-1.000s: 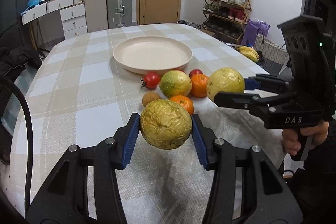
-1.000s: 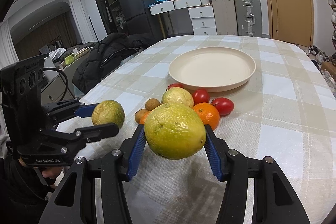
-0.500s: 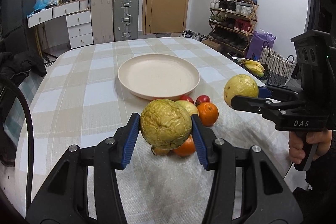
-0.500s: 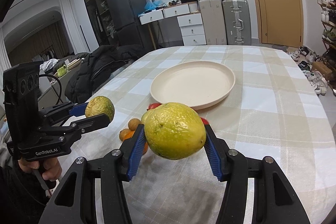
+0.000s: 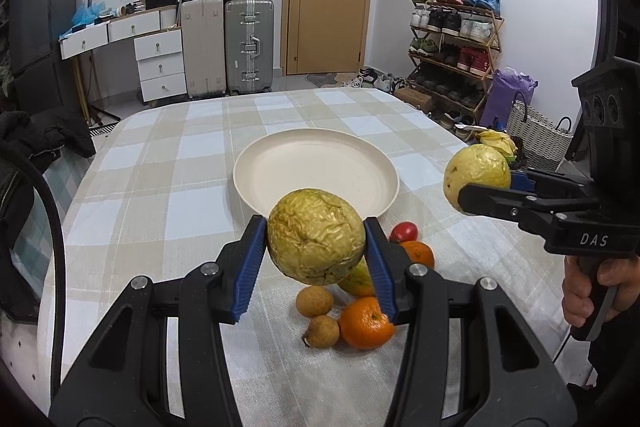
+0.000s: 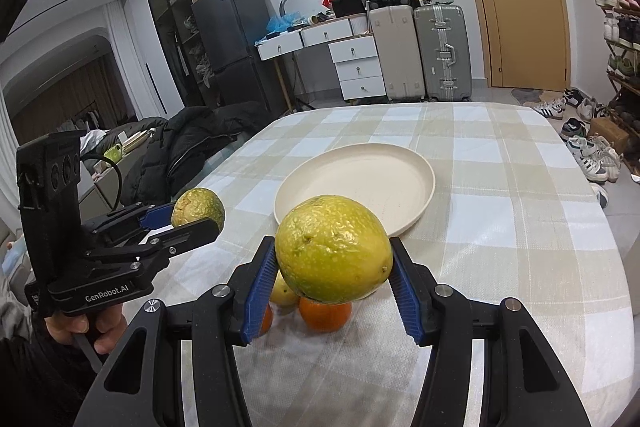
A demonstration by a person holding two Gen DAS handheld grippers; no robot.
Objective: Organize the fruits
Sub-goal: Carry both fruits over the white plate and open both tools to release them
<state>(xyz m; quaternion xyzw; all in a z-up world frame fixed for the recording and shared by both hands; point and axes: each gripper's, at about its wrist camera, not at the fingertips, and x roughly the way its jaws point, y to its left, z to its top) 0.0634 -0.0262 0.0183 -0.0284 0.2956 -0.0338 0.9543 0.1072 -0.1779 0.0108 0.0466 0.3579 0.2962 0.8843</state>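
My left gripper [image 5: 316, 247] is shut on a wrinkled yellow-green fruit [image 5: 316, 235], held in the air above the loose pile. My right gripper [image 6: 332, 275] is shut on a smoother yellow-green fruit [image 6: 334, 254], also lifted clear of the cloth. Each gripper shows in the other's view: the right one [image 5: 480, 183] at the right, the left one [image 6: 192, 219] at the left. Beyond both fruits lies a cream plate [image 5: 256, 183] [image 6: 424, 187] with nothing on it. Below the grippers lie oranges [image 5: 366, 323], two small brown fruits [image 5: 315, 301] and a red tomato [image 5: 404, 231].
The table wears a beige checked cloth [image 5: 160, 195]. A dark jacket [image 6: 188, 147] hangs off its left side. Suitcases, drawers and a door stand behind; a shoe rack [image 5: 456, 39] and a woven basket [image 5: 536, 135] are on the right.
Both grippers rose and moved back with their fruits, so the fruit pile now shows lower in view and the plate sits just behind the held fruits.
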